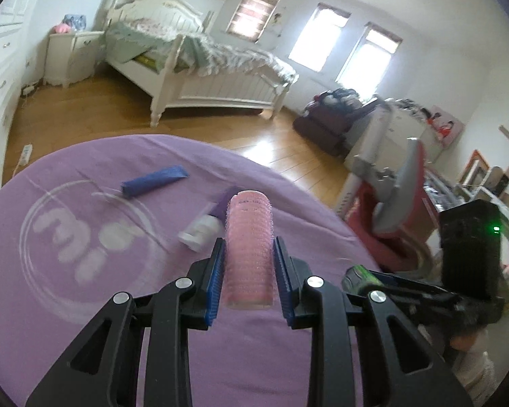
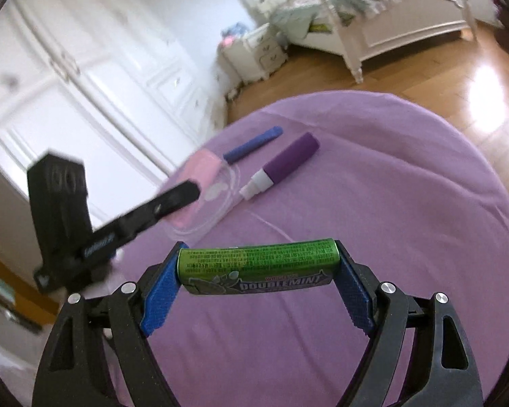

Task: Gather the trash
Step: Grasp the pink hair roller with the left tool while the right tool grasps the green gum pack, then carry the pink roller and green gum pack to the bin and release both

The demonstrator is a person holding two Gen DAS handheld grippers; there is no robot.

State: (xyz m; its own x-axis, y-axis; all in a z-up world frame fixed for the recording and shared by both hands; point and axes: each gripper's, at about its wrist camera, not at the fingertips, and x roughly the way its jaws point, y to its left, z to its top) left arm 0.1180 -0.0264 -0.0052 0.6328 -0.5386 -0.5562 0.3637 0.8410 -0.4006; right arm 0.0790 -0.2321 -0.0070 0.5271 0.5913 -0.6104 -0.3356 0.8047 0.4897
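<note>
Above the purple cloth [image 1: 85, 305], the left gripper [image 1: 248, 271] is clenched on a pink hair roller [image 1: 249, 254] — a blue wrapper [image 1: 154, 180] lies far left. In the right wrist view, the right gripper [image 2: 258, 269] grasps a green gum pack [image 2: 258, 264] crosswise — purple marker [image 2: 281, 166] beyond.

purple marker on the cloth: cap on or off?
Off. The purple marker lies flat on the purple cloth with its white tip bare; no cap shows on it.

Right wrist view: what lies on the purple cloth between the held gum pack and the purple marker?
Only bare purple cloth, with faint white printed lines, separates the gum pack from the purple marker.
</note>
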